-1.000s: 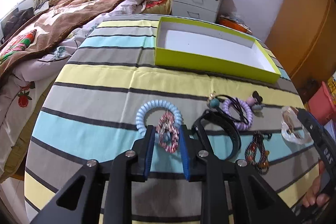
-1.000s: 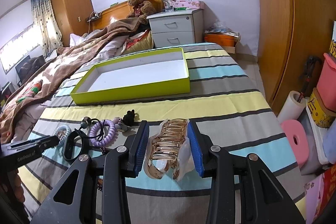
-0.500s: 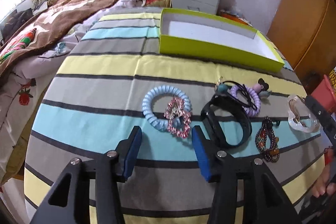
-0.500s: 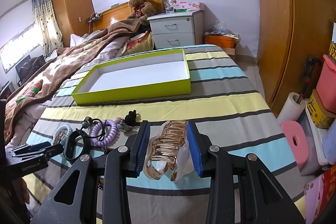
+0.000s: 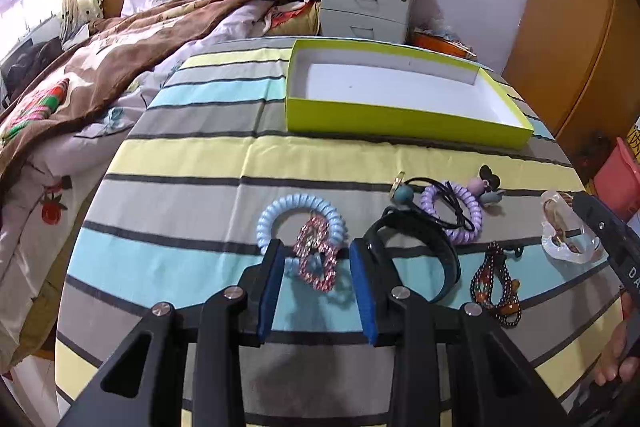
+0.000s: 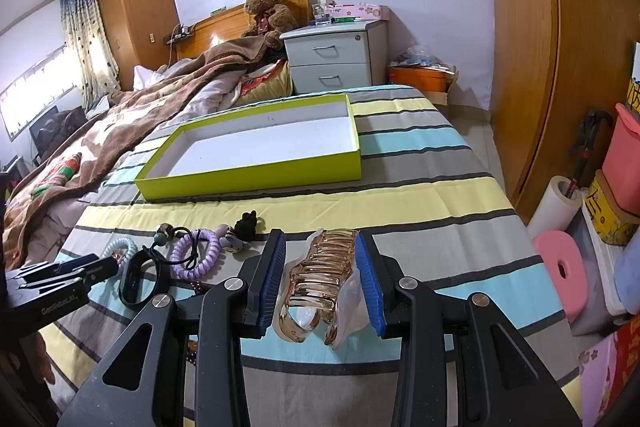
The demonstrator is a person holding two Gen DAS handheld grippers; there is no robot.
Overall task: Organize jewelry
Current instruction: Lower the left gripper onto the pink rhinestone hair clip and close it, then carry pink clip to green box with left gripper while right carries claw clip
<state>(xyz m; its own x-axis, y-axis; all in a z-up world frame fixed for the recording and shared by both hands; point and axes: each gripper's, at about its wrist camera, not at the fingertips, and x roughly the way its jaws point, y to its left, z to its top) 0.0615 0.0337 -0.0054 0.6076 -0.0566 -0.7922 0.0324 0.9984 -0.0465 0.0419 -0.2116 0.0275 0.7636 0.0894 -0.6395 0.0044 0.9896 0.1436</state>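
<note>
Left gripper [image 5: 316, 267]: jaws closing around the pink rhinestone brooch [image 5: 316, 259], which lies between the blue pads; no pad visibly presses on it.
Right gripper [image 6: 322, 277]: jaws narrowed onto the rose-gold hair claw [image 6: 316, 283], both blue pads against its sides.
Pink rhinestone brooch: lies over the near rim of the pale blue coil hair tie [image 5: 300, 223], on the blue stripe of the striped bedspread [image 5: 192, 163] near its front edge.
Rose-gold hair claw: partly in a clear wrapper, toward the bedspread's right front edge.
Black band [image 5: 416, 247]: just right of the left gripper's right finger.
Purple coil hair tie [image 5: 452, 215]: behind the black band, tangled with a black cord and small charms.
Beaded bracelet [image 5: 496, 283]: right of the black band, near the front edge.
Green box [image 5: 400, 119]: open, white inside, toward the far edge of the bedspread, well apart from the jewelry.
</note>
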